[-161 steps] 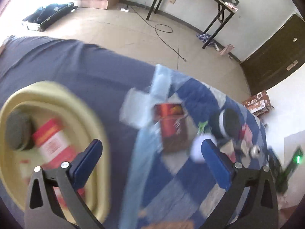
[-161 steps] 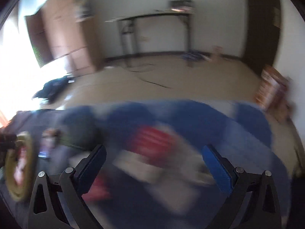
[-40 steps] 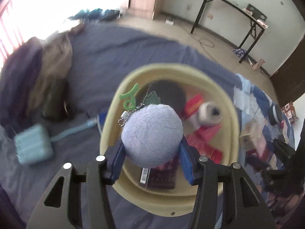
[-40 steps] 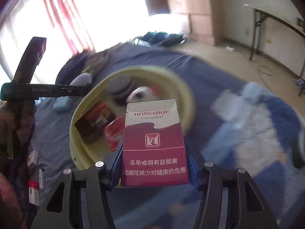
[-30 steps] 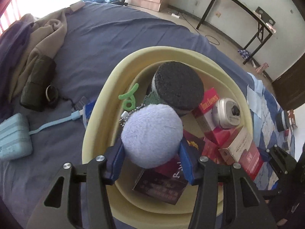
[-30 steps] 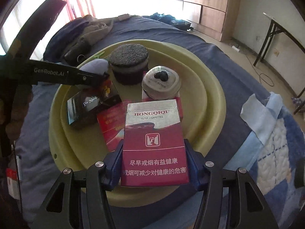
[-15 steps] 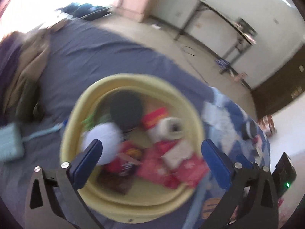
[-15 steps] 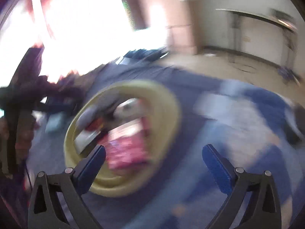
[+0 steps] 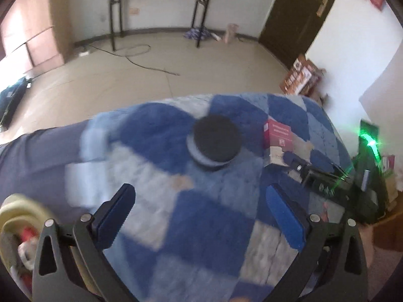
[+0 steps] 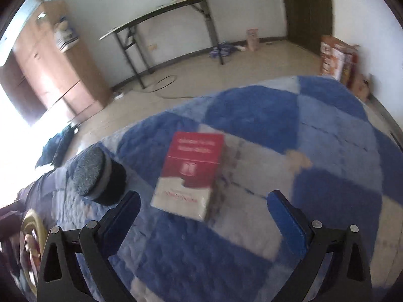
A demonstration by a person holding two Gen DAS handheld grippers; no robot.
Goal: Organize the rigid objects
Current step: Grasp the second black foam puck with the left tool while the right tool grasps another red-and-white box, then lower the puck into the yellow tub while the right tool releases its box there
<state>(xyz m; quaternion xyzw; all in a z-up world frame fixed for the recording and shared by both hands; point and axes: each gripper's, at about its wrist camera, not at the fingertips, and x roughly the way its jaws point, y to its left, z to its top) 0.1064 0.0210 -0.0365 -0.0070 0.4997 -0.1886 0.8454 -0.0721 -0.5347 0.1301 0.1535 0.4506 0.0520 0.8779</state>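
Note:
A red and white cigarette pack [image 10: 191, 173] lies on the blue checked blanket [image 10: 252, 115], just ahead of my open, empty right gripper [image 10: 201, 216]. A round black-topped sponge puck [image 10: 97, 176] sits to its left. In the left wrist view the puck [image 9: 214, 142] lies ahead of my open, empty left gripper [image 9: 199, 214], with the pack [image 9: 278, 141] to its right. The yellow basin [image 9: 15, 216] with collected items is at the lower left edge; it also shows in the right wrist view [image 10: 32, 246].
The right gripper's body [image 9: 317, 176] with a green light reaches in from the right in the left wrist view. Beyond the bed edge is bare floor [image 9: 126, 75], a black folding table [image 9: 156, 5], a dark door [image 9: 299, 12] and cartons [image 10: 337, 55].
Both grippers let go of their loads over the basin, the plush ball and a cigarette pack, opened, and swung right to the checked blanket, now facing the puck and another pack.

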